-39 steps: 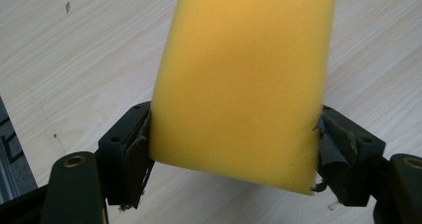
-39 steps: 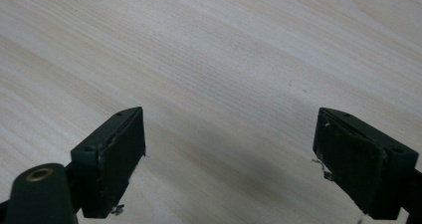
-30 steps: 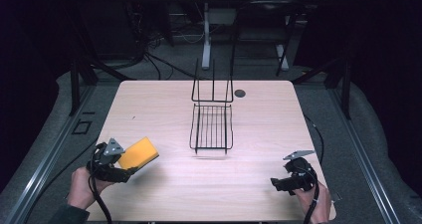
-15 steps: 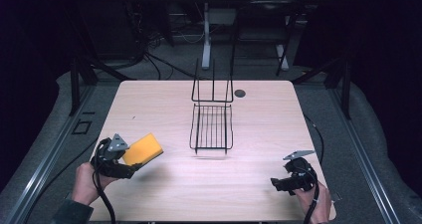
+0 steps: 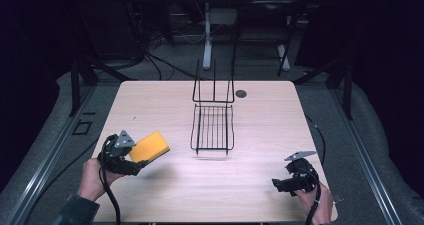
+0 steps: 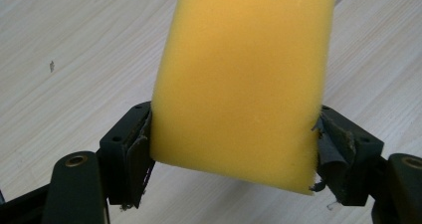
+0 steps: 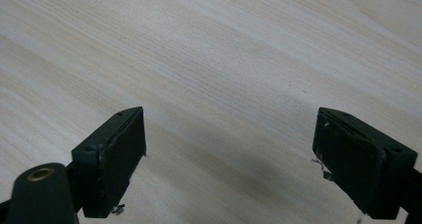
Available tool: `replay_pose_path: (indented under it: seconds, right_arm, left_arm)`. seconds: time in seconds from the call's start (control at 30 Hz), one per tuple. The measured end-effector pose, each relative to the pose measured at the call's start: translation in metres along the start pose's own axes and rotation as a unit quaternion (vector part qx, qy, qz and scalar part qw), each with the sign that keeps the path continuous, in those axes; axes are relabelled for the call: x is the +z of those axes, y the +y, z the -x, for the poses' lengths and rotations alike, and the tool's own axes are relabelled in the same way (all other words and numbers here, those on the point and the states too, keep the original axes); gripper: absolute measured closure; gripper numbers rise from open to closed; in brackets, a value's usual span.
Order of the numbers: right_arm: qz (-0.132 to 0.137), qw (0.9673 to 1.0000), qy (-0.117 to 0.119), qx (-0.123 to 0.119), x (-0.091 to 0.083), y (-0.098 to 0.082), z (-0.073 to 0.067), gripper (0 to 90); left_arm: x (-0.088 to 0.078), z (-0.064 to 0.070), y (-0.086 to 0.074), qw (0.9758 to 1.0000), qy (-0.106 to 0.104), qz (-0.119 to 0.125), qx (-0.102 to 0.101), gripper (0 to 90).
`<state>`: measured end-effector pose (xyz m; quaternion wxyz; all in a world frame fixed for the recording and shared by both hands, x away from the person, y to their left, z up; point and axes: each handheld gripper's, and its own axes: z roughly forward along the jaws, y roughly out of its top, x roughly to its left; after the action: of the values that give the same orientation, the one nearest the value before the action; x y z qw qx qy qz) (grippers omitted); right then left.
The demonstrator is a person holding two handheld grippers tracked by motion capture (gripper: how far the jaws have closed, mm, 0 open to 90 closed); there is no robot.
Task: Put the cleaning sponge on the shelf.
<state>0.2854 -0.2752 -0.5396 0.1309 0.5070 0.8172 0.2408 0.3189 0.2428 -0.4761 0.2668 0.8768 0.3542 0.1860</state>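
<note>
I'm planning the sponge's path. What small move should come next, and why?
Probably carry it toward the wire rack. The left gripper is shut on the sponge, held off the table, and the rack sits empty beyond it. The right gripper stands open, idle.

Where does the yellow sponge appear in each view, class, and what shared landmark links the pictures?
High view: sponge at lower left, in the left gripper.
Left gripper view: centre, clamped between the jaws.
Right gripper view: bare tabletop ahead of its jaws.
Shared landmark: the pale wooden table.
</note>
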Motion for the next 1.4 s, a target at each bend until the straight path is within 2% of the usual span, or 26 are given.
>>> replay_pose_path:
  seconds: [1.4]
  right_arm:
    - [0.0,1.0,0.001,-0.002,0.0,0.0,0.0,13.2]
  left_arm:
    - [0.012,0.01,0.039,0.9991,-0.025,0.021,0.028,26.3]
